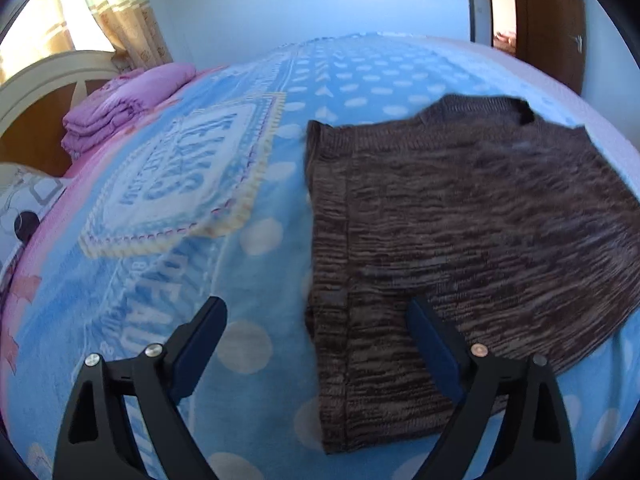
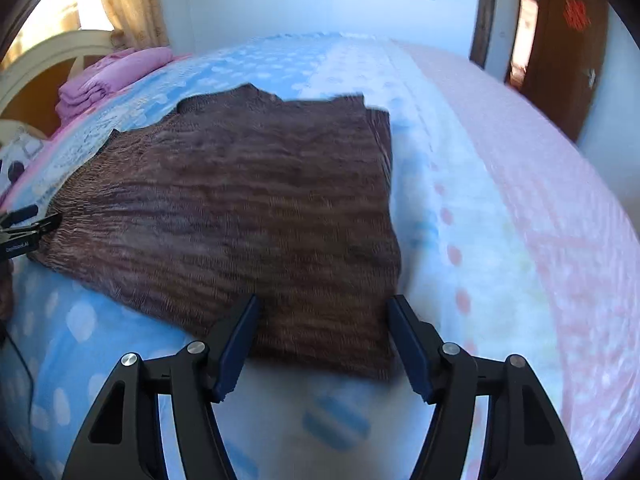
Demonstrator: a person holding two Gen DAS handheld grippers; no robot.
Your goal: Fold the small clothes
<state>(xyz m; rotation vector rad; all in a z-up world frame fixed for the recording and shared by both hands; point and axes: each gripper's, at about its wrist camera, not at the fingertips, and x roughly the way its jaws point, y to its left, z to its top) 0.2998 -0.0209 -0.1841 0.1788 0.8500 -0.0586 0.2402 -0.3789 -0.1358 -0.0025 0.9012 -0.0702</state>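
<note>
A brown knitted sweater vest (image 1: 460, 232) lies flat on the blue dotted bedspread (image 1: 256, 248). My left gripper (image 1: 316, 308) is open and empty, hovering over the vest's near left edge. In the right wrist view the same vest (image 2: 240, 208) spreads out ahead. My right gripper (image 2: 324, 304) is open and empty above the vest's near right corner. The left gripper's tips (image 2: 28, 224) show at the vest's left edge.
A stack of folded pink bedding (image 1: 120, 104) sits by the headboard (image 1: 48, 80) at far left. A pillow (image 1: 24, 208) lies at the left edge. A pink sheet (image 2: 540, 184) covers the bed's right side. A brown door (image 1: 552, 20) stands beyond.
</note>
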